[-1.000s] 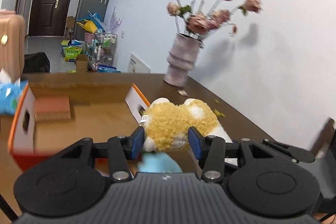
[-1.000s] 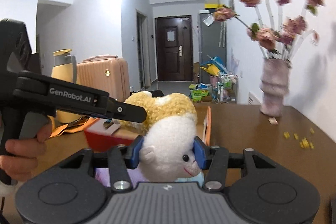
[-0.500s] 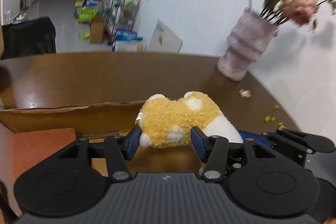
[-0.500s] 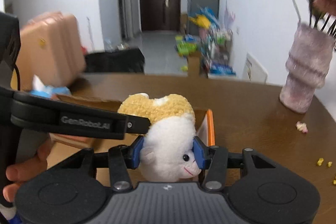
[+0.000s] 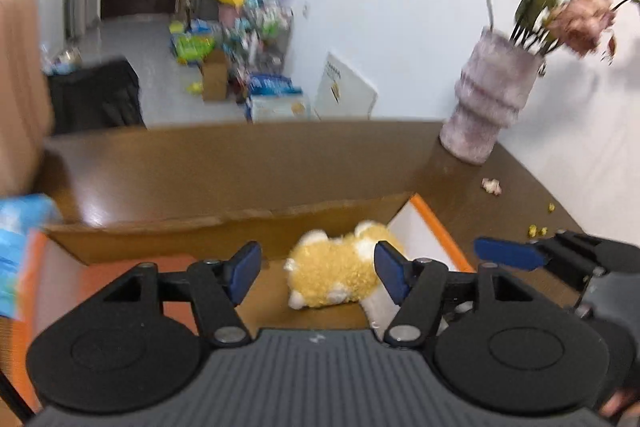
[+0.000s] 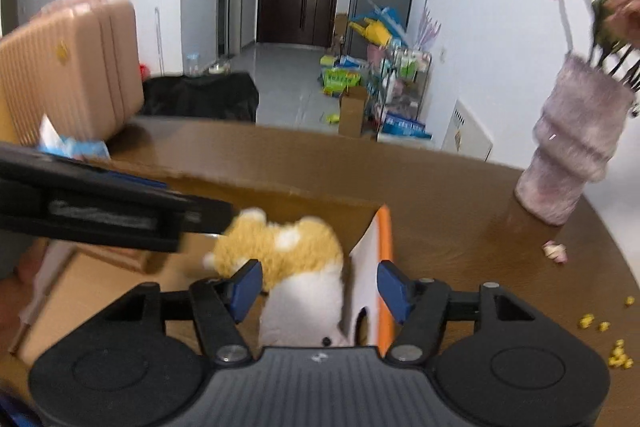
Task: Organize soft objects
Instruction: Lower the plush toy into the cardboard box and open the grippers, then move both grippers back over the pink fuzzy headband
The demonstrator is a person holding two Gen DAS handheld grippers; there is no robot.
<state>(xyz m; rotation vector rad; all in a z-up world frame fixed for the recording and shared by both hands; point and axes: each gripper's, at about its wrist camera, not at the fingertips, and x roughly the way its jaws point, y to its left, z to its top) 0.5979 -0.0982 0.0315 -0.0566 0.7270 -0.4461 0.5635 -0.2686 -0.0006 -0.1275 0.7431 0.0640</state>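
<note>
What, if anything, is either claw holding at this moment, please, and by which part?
Nothing is held: both the left claw and right claw are open, and the plush toy lies loose in the cardboard box.

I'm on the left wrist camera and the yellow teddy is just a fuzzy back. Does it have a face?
Observer: Yes. In the right wrist view the teddy has a white front with a small black eye.
Operator: Is the other gripper squeezing it?
Observer: No. The right gripper is open, its jaws standing wide, and the teddy lies between them down in the box.
Operator: Does the box have a hole for carrying?
Observer: Yes, there is a dark cutout hole low in its white end wall.
</note>
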